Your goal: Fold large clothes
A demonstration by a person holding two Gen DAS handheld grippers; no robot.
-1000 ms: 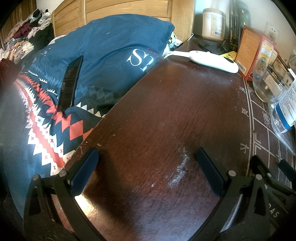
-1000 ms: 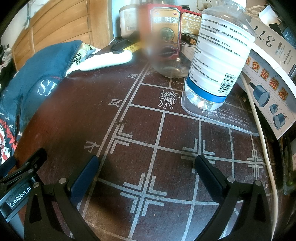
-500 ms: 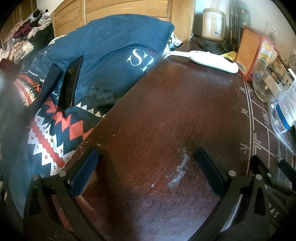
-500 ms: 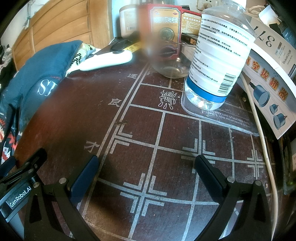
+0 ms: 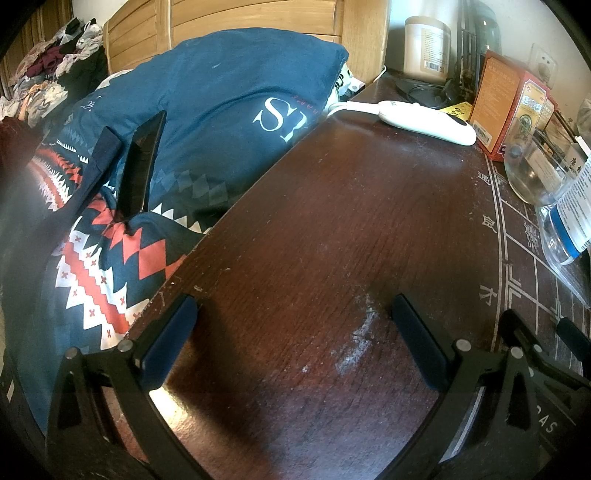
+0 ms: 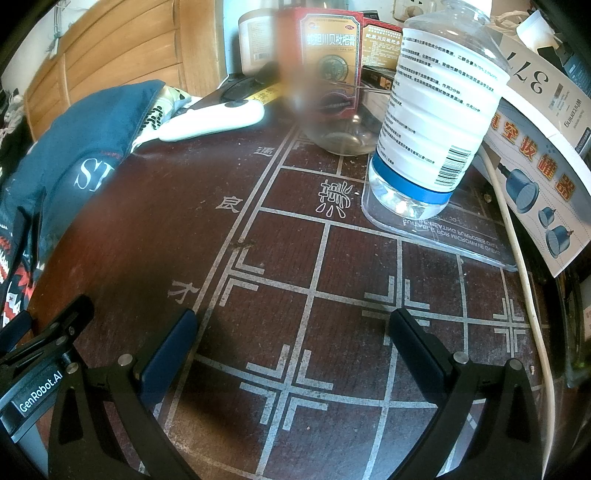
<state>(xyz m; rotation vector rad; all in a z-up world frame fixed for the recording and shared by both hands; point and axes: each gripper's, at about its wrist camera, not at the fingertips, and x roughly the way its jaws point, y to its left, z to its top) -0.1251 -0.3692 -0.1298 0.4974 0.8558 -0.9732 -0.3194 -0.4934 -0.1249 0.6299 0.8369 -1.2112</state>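
Observation:
My left gripper stands open low over the dark wooden table, with nothing between its fingers. My right gripper is open too, over the white grid lines on the same table, and holds nothing. A dark, blurred garment hangs at the far left of the left wrist view, over the patterned red, white and navy bedding. A navy strip of cloth rises from it. A heap of mixed clothes lies far back on the left.
A navy pillow leans on the wooden headboard. A black flat object stands on the bedding. On the table are a white controller, a glass bowl, a large plastic bottle, boxes and a white cord.
The dark garment has swung in from the left and now covers more of the patterned bedding, with the navy strip risen. Neither gripper has moved.

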